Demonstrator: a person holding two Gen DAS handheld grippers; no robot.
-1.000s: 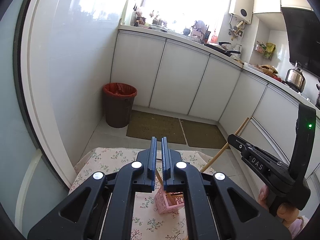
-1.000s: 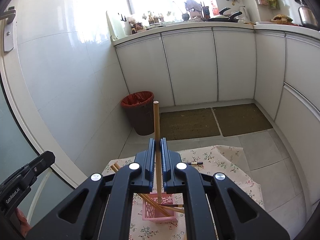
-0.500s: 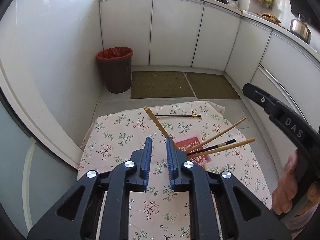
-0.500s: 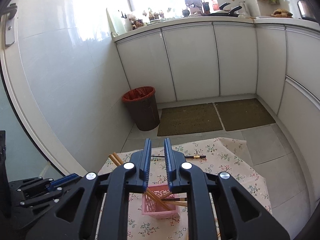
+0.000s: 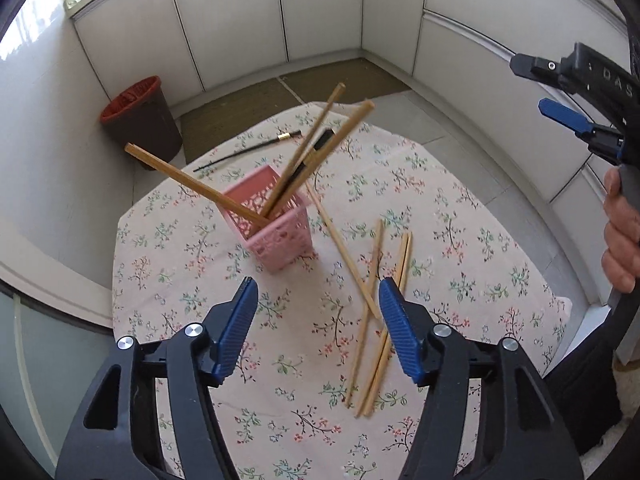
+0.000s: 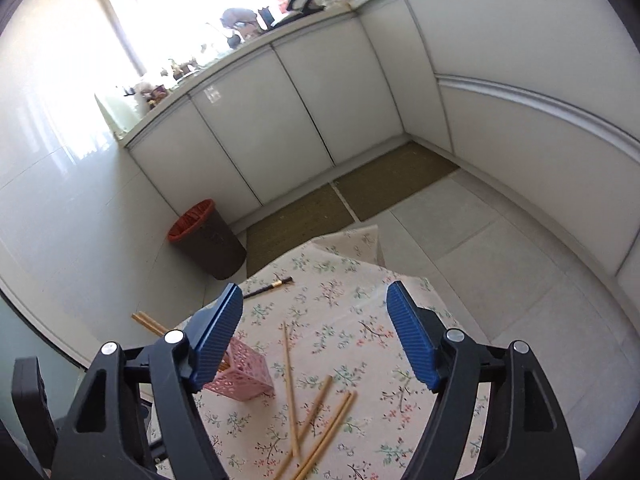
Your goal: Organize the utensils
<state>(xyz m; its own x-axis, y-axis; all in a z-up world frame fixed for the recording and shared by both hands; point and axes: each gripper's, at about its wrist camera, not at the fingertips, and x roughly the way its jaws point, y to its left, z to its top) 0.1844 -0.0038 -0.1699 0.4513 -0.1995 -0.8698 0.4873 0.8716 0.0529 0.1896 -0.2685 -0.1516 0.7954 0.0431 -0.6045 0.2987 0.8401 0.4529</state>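
Note:
A pink lattice basket (image 5: 276,226) stands on the floral tablecloth (image 5: 440,216) and holds several wooden chopsticks (image 5: 192,182) and a black one. Several loose wooden chopsticks (image 5: 374,280) lie on the cloth to its right. A black chopstick (image 5: 248,150) lies beyond the basket. My left gripper (image 5: 314,328) is open and empty, above the cloth in front of the basket. My right gripper (image 6: 314,334) is open and empty, above the table; the basket (image 6: 244,374) shows behind its left finger, loose chopsticks (image 6: 316,408) lie below.
A brown bin with a red liner (image 5: 140,120) stands on the floor beyond the table, by the white wall. White cabinets (image 6: 300,100) line the back and right. Two floor mats (image 6: 340,208) lie before them. The right gripper's body (image 5: 592,92) is at the upper right.
Both grippers have opened wide, each having let go of a wooden chopstick that now stands in the basket. Both views have tipped down toward the table, showing the loose chopsticks.

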